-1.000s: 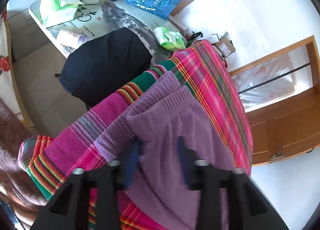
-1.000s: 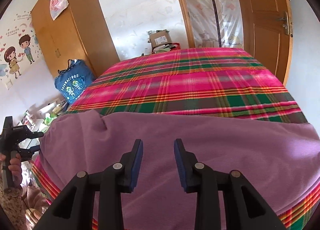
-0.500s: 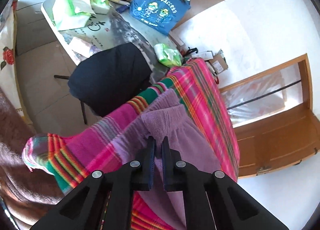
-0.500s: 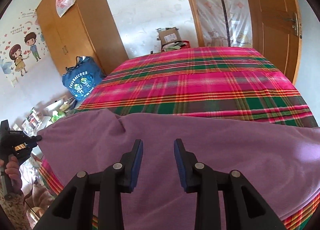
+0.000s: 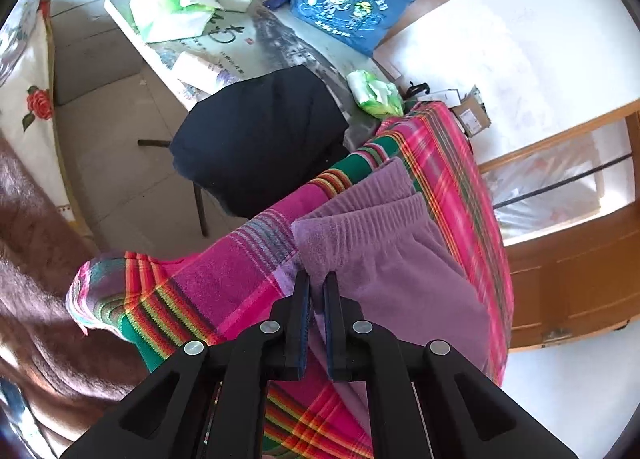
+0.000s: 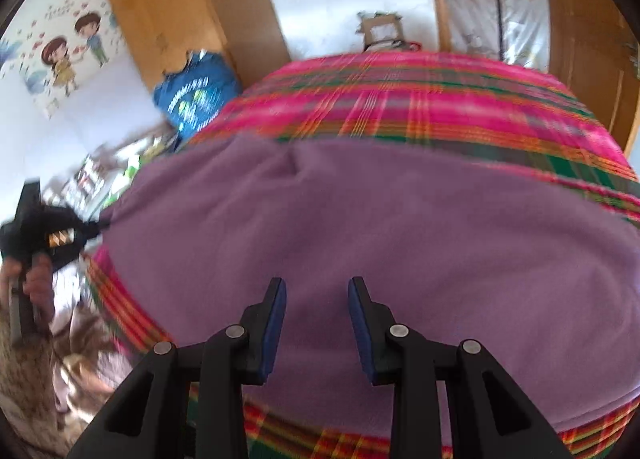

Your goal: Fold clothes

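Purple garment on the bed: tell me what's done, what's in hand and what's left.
Done: the purple garment lies spread flat on the plaid bedspread; at its ribbed end two layers are stacked. In hand: the left gripper is shut on that end's corner; the right gripper hovers open above the middle, gripping nothing. Left: no fold across the body shows yet, so most folding remains.

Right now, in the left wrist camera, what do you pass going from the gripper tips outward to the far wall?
left gripper → purple garment → plaid bedspread → green-and-white packet → blue bag
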Motion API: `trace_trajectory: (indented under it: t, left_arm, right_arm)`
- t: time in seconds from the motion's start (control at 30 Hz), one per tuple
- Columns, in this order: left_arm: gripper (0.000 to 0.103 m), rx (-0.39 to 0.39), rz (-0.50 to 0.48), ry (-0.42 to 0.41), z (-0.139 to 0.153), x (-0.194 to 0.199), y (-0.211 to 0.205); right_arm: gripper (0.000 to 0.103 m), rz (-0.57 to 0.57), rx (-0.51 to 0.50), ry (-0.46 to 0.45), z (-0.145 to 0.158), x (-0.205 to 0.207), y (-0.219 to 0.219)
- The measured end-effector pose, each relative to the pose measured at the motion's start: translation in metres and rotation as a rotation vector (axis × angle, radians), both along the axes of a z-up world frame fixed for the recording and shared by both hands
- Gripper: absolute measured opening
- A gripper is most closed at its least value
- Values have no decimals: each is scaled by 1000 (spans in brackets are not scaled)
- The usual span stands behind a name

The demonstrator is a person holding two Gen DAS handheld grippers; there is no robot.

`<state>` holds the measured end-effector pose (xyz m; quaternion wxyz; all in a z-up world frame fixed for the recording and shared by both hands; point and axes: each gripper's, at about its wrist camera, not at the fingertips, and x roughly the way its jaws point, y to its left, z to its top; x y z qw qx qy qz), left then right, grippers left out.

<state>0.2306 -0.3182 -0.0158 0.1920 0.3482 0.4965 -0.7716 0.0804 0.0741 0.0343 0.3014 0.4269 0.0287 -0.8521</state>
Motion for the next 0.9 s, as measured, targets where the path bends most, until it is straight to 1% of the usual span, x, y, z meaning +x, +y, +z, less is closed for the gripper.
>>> trace_trajectory:
  t: [0.13, 0.2, 0.27, 0.37, 0.43, 0.47, 0.53, 0.63, 0.73, 0.83, 0.9]
  left_arm:
    - [12, -12, -21, -33, 6, 0, 0]
    - [19, -29, -25, -47, 11, 0, -1]
    - [24, -71, -2, -63, 21, 4, -3]
    - [25, -152, 48, -78, 40, 7, -6]
    - [27, -194, 67, -56, 55, 4, -7]
    - [29, -213, 57, -41, 62, -1, -6]
    - [29, -221, 17, -22, 71, -18, -3]
    - [29, -192, -57, -9, 73, -48, 3]
    - [29, -179, -138, -50, 65, -88, 9]
    - [29, -185, -203, -98, 55, -117, 16]
    - [29, -174, -213, -123, 47, -130, 16]
  right_arm:
    - [33, 55, 47, -3, -3, 6, -3]
    - [33, 82, 70, -5, -5, 10, -4]
    - [33, 104, 49, 7, 5, 6, -3]
    - [33, 102, 16, 40, 23, -8, 2]
    - [33, 81, 22, 75, 33, -24, 3]
    - [33, 78, 21, 79, 36, -34, 2]
    - [33, 84, 13, 66, 39, -57, -3]
    - [33, 100, -1, -18, 33, -100, -14]
    - [33, 127, -30, -126, 19, -135, -25]
    - [33, 219, -71, -234, 6, -154, -36]
    - [33, 276, -86, -280, 1, -165, -44]
